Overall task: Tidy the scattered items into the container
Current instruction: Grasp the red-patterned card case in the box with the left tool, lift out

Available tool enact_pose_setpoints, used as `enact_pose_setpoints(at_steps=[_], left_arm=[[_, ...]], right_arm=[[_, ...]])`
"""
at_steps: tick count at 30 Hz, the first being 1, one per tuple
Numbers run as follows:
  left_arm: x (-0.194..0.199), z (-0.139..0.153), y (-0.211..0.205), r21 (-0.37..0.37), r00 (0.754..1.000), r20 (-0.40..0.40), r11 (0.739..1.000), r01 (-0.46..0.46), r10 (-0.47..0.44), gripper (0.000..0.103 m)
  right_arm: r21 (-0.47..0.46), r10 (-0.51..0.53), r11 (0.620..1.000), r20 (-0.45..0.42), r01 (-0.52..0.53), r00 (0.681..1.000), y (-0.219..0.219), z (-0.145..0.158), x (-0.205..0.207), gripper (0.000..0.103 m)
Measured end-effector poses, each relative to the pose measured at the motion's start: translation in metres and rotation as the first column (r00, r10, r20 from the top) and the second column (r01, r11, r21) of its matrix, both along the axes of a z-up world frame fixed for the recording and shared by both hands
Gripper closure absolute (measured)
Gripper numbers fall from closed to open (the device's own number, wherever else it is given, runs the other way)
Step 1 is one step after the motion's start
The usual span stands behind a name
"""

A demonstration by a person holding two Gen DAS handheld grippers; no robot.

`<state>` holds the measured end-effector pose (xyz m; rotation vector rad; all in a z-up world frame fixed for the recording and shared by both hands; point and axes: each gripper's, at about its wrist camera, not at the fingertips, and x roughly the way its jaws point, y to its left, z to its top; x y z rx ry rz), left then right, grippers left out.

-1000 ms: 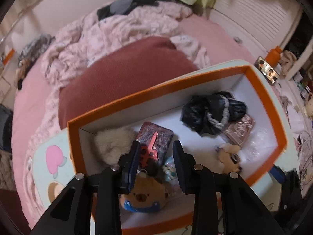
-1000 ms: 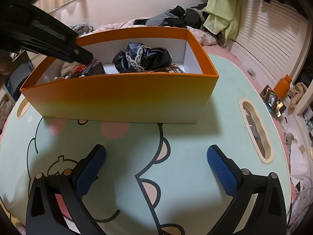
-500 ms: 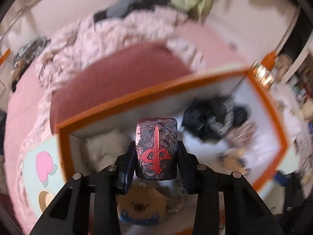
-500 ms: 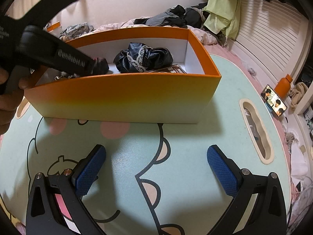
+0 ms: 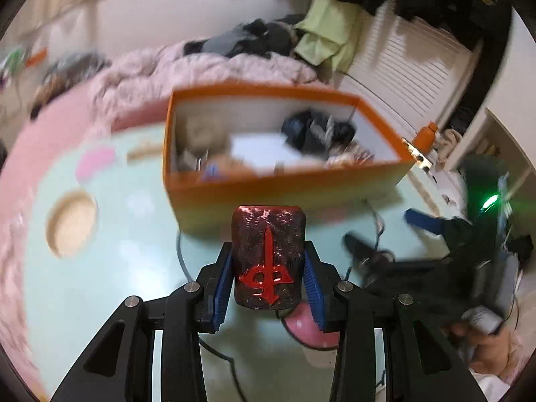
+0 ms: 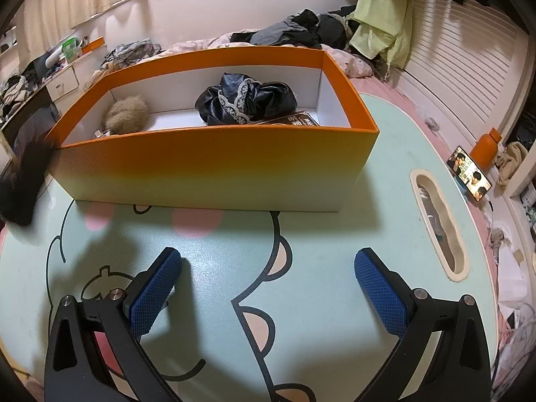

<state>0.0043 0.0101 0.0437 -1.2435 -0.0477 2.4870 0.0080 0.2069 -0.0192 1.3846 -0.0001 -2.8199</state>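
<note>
While the left-wrist view is motion-blurred, the grip itself reads clearly.

left gripper (image 5: 268, 276): blue pads clamped on both sides of a dark maroon rounded block with a red sword-like emblem (image 5: 268, 256); block upright between the fingers, top end toward the box.
block position: outside the box, above the mint-green cartoon-print table top (image 5: 110, 261), in front of the box's near wall.
container: orange rectangular cardboard box with white inner walls (image 6: 214, 164), standing on the table top (image 6: 321, 234).
box contents: black satin cloth bundle with white lace trim (image 6: 248, 102) toward the right end; beige fluffy ball (image 6: 125, 115) toward the left end; a dark printed flat item partly under the bundle, too hidden to identify.
right gripper (image 6: 268, 288): blue-padded fingers spread wide, holding nothing, over the table top in front of the box, apart from it.
</note>
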Motion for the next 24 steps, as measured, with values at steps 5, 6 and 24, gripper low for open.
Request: enact_pose_setpoints(at_steps=[5,6,24], left_arm=[[0.019,-0.020,0.009,-0.046,0.998,-0.053,0.999,0.012,-0.015,0.065],[0.020,-0.022,0.010,-0.045,0.998,-0.054,0.999,0.013,-0.015,0.065],[0.041,-0.020,0.004,0.002,0.987,-0.163,1.000,0.007,-0.007,0.025]], right_arm=[[-0.022,-0.028,0.999,-0.058,0.026,0.998,0.017,0.019,0.015,0.035],[-0.035,-0.018,0.999,-0.078,0.016,0.997,0.019,0.027,0.017,0.037],[0.132,0.186,0.971,0.097,-0.198,0.978,-0.038,0.036,-0.141,0.063]])
